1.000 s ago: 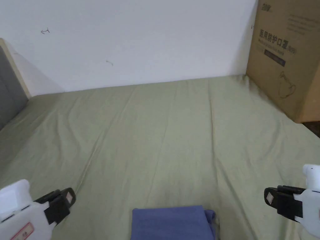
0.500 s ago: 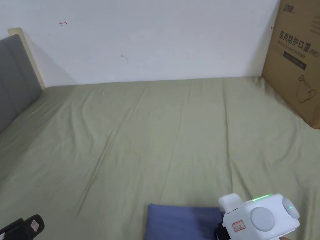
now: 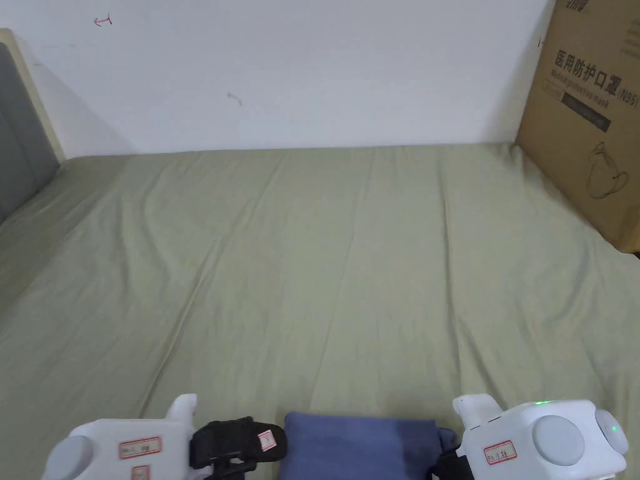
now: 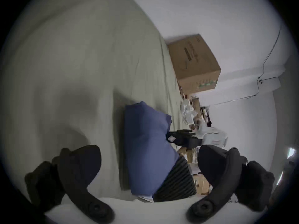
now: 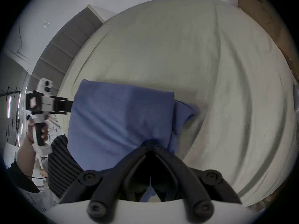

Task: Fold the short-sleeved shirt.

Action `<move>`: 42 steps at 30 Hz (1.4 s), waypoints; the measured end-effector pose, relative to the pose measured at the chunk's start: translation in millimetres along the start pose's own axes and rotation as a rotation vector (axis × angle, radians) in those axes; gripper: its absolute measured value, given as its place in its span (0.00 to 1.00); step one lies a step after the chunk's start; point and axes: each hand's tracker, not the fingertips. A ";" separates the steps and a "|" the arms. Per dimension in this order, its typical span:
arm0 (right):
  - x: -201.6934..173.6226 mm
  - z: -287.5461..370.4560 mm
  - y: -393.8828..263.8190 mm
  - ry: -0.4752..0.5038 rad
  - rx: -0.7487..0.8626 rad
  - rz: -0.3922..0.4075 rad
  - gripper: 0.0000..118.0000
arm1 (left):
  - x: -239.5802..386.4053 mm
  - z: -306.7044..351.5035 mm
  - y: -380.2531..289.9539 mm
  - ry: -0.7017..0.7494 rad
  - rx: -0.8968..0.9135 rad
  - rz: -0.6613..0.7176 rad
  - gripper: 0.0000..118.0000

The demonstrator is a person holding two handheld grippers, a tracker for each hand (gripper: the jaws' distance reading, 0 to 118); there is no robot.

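Blue shirt [image 3: 362, 447] lies folded on the bed [image 3: 325, 250] just before you. Your right tool [image 5: 151, 144] is clenched on its right edge; your left tool [image 4: 148, 167] is released beside its left edge.

Shirt: I see the blue short-sleeved shirt [image 3: 362, 445] folded into a thick rectangular bundle.
Pose: flat, one loose flap poking out on its right side.
Place: near edge of the green bed [image 3: 350, 262].
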 end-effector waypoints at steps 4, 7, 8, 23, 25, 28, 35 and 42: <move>7.2 -0.2 0.2 0.033 -0.006 -0.046 0.00 | -19.0 -52.0 -4.4 -0.172 -0.124 0.096 1.00; 12.7 -0.1 -0.8 0.059 -0.005 -0.075 0.00 | -15.0 -76.2 -7.7 -0.332 -0.165 0.111 1.00; 13.8 0.0 -1.5 0.065 -0.005 -0.086 0.00 | -17.5 -86.3 -11.0 -0.375 -0.190 0.156 1.00; 13.3 14.1 -10.7 0.097 0.059 -0.098 0.00 | -7.9 -64.0 -15.5 -0.150 -0.071 0.031 0.20; 5.0 30.0 -12.2 0.100 0.091 -0.083 0.00 | 5.7 -39.2 -9.4 -0.122 -0.045 -0.047 0.20; -7.3 56.3 -14.0 0.122 0.161 -0.058 0.00 | 18.1 20.8 8.4 -0.051 0.005 -0.113 0.20; -30.8 90.1 -12.0 0.103 0.240 -0.014 0.00 | 1.4 175.5 54.4 0.351 0.082 -0.180 0.21; -31.4 84.7 -8.4 0.032 0.223 0.006 0.00 | -30.6 255.1 89.9 0.881 0.100 -0.229 0.40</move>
